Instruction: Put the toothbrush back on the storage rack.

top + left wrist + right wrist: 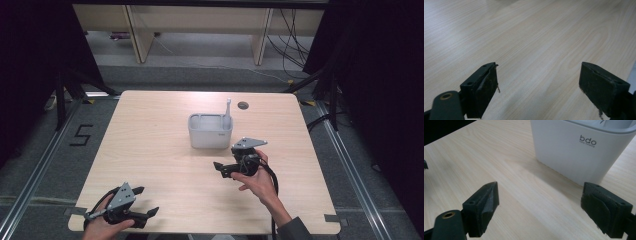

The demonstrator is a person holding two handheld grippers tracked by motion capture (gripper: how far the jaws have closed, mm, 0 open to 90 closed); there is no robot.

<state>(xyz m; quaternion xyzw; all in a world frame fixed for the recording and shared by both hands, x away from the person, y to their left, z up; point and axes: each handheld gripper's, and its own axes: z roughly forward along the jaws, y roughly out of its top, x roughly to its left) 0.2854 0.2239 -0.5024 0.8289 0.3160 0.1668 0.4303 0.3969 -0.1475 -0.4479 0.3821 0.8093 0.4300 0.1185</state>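
Centrally, a smooth white plastic tub (210, 131) with rounded corners is sitting on the pale woodgrain table (150, 150); the right gripper (539, 207) is hovering near it, the left gripper (537, 87) well apart, both gaping empty.

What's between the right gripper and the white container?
Just bare wooden table. In the right gripper view, nothing lies between the right gripper and the white container.

The white tub (574, 152) bore "bdo" in dark lowercase letters on its side wall, toward two o'clock in the right gripper view, with a smaller line beneath too fine to read. On the floor (35, 165), at nine o'clock of the table (150, 150), black tape formed a "5" (81, 135).
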